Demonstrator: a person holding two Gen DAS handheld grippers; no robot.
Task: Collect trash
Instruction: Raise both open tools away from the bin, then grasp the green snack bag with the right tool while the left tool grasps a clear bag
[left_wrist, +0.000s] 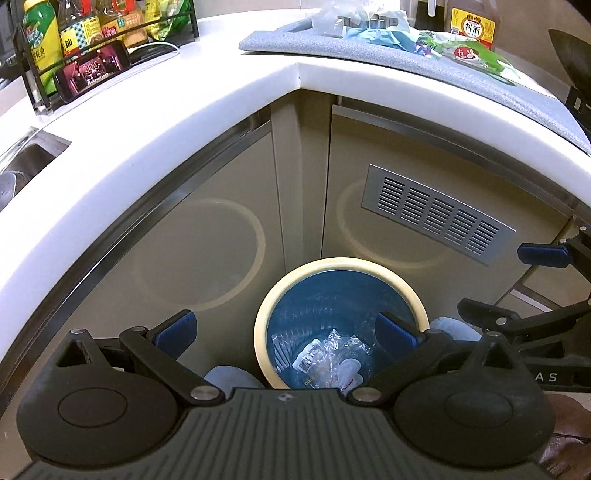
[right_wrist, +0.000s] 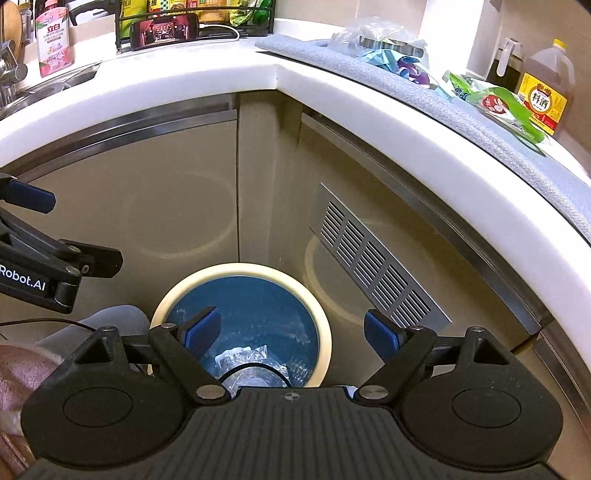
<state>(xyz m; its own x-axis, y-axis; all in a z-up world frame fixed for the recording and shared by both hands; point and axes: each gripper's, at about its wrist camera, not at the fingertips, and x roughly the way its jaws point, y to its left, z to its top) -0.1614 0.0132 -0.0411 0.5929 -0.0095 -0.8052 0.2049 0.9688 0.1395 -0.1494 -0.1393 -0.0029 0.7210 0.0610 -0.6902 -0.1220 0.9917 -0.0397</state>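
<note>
Hovering over the bin (left_wrist: 266, 325), both grippers' jaws gape empty; countertop (left_wrist: 184, 122) wrappers (left_wrist: 476, 55) wait.

Trash bin at the cabinet corner, wrappers inside
The round blue bin (left_wrist: 341, 291) with a cream rim stands upright below the white countertop (left_wrist: 184, 110); crumpled clear plastic wrappers (left_wrist: 325, 354) lie at its bottom.

Below my fingers two beige cabinet doors (left_wrist: 207, 236) meet in a corner, the one on my right carrying a slatted metal vent (left_wrist: 439, 214). Beyond my fingertips, above, a white countertop (left_wrist: 155, 110) wraps round, lit brightly.
</note>
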